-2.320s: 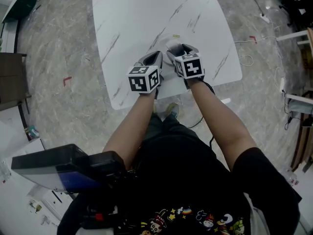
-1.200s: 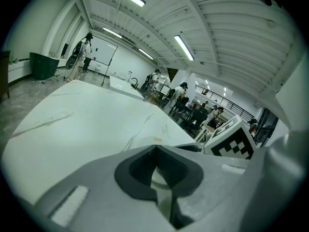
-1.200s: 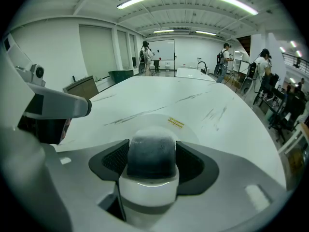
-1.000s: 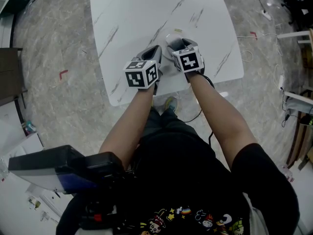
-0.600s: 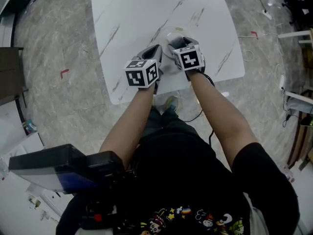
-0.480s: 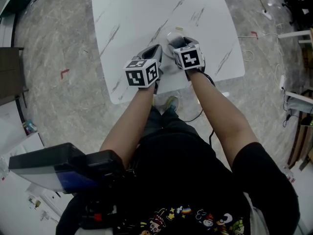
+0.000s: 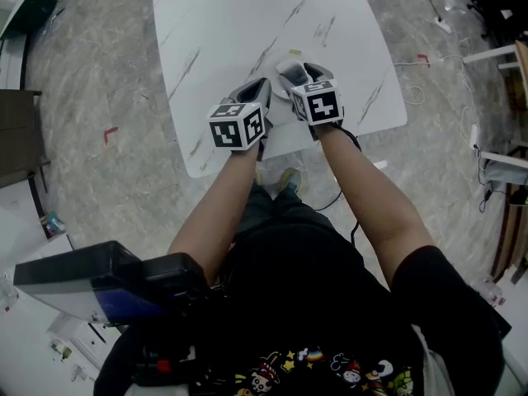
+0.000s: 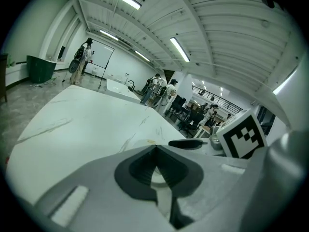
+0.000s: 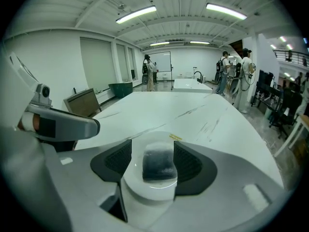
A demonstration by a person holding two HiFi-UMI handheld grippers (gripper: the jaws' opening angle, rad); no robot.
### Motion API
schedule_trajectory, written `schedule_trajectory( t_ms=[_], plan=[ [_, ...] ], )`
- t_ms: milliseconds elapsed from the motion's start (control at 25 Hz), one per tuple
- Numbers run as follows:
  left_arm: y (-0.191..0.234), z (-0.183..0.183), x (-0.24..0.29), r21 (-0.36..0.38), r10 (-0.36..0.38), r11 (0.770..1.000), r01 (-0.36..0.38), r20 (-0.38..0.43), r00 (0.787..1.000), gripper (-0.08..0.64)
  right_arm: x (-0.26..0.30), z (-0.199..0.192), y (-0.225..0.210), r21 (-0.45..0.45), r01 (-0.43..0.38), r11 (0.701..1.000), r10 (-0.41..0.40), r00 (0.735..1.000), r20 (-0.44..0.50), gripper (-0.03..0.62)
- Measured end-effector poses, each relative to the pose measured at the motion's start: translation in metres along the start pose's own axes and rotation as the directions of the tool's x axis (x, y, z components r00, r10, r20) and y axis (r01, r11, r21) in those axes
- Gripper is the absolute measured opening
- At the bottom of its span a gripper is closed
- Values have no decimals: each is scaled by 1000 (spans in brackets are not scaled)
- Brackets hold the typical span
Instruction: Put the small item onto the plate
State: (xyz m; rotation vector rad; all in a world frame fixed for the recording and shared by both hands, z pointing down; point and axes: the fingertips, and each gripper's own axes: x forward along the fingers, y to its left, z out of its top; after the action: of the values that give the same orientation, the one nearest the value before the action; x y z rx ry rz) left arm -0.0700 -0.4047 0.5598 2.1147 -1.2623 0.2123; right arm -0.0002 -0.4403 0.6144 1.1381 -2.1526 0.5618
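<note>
desk (image 7: 239, 23): white marble, both grippers over its near edge | left gripper (image 8: 154, 148): fingers closed together, empty | right gripper (image 9: 152, 141): fingers (image 9: 190, 163) just eased inward, wide apart, gripping nothing | plate (image 9: 137, 185): under them | small item (image 9: 158, 166): dark block on plate, unpinched | step: release looks done | next: lift clear without nudging plate

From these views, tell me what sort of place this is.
Probably an open lab or workshop hall: white marbled table, ceiling strip lights, a whiteboard with people standing by it.
</note>
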Motion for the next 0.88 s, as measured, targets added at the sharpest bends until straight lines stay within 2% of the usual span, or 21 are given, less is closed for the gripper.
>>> schedule_trajectory(
  t_ms=[280, 560, 640, 880],
  plan=[
    [-24, 7, -20, 48, -28, 998, 27, 25, 999, 1, -60, 19, 15, 24, 2, 1000, -5, 990, 138, 200],
    [-52, 18, -48, 93, -73, 994, 66, 77, 994, 1, -132, 27, 18, 65, 33, 997, -51, 957, 286, 112],
    [-59, 21, -55, 103, -89, 991, 80, 89, 992, 1, -146, 28, 21, 72, 37, 997, -58, 947, 316, 78],
    [-73, 40, -80, 143, -130, 983, 112, 126, 983, 1, -175, 31, 34, 93, 49, 994, -80, 927, 368, 32]
  ],
)
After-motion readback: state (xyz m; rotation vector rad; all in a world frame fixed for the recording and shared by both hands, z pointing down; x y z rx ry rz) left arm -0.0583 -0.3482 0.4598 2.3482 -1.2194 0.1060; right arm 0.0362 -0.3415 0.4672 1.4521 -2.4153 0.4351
